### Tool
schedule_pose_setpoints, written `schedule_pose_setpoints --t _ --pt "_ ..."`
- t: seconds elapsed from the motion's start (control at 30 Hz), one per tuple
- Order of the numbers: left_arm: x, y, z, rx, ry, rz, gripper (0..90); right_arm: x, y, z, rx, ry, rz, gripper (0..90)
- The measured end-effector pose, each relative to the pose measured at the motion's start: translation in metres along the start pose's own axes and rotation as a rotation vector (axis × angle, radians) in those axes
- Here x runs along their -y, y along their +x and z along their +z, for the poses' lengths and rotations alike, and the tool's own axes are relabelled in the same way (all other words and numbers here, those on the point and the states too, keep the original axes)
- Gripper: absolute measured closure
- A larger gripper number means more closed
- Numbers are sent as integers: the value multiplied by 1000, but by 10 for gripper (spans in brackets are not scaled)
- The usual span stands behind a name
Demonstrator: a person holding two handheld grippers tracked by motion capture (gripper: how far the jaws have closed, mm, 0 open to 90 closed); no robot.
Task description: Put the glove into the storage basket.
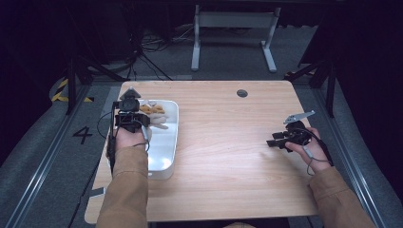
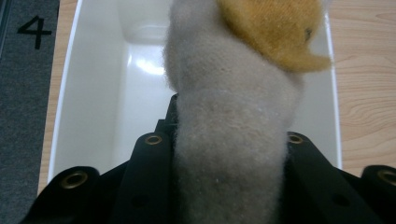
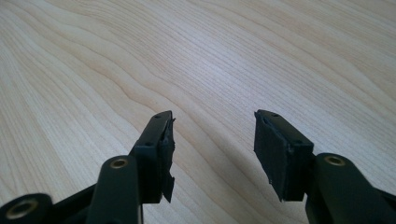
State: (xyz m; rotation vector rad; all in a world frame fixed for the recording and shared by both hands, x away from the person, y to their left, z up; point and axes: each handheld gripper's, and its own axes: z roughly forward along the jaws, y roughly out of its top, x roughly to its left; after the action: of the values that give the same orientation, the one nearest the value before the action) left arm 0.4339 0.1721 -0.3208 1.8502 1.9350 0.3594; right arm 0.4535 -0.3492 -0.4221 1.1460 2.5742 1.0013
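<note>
High view: a light wooden table [image 1: 228,156] seen from above, with a white tray [image 1: 167,142] near its left edge and the person's two forearms in tan sleeves entering from the bottom.
Left claw [image 1: 129,102]: held over the far half of the tray, clamped on a plush toy [image 1: 154,114].
Left claw, left gripper view [image 2: 229,154]: the two black jaws press on either side of the toy's grey-beige fleece body, which rises straight up between them.
Plush toy, left gripper view [image 2: 233,107]: grey-beige fuzzy fabric with an orange-yellow fuzzy part at the top right; what kind of figure it is cannot be told.
Tray, left gripper view [image 2: 88,102]: white, glossy, deep-walled, lying directly beneath the toy; whether the toy touches its bottom cannot be told.
Right claw [image 1: 273,141]: at the right side of the table, well apart from the tray, pointing left, low over the bare wood.
Right claw, right gripper view [image 3: 214,140]: jaws apart with a clear gap, nothing between them, wood grain running beneath.
Floor [image 1: 43,156]: grey carpet beside the table, with a black number 4 [image 1: 82,135] marked left of the tray.
</note>
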Motion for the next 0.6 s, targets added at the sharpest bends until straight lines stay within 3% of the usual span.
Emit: schedule_pose_setpoints --t 0.6 --pt "16 10 33 -12 17 -50 695 1 -1 4 -2 12 3 483"
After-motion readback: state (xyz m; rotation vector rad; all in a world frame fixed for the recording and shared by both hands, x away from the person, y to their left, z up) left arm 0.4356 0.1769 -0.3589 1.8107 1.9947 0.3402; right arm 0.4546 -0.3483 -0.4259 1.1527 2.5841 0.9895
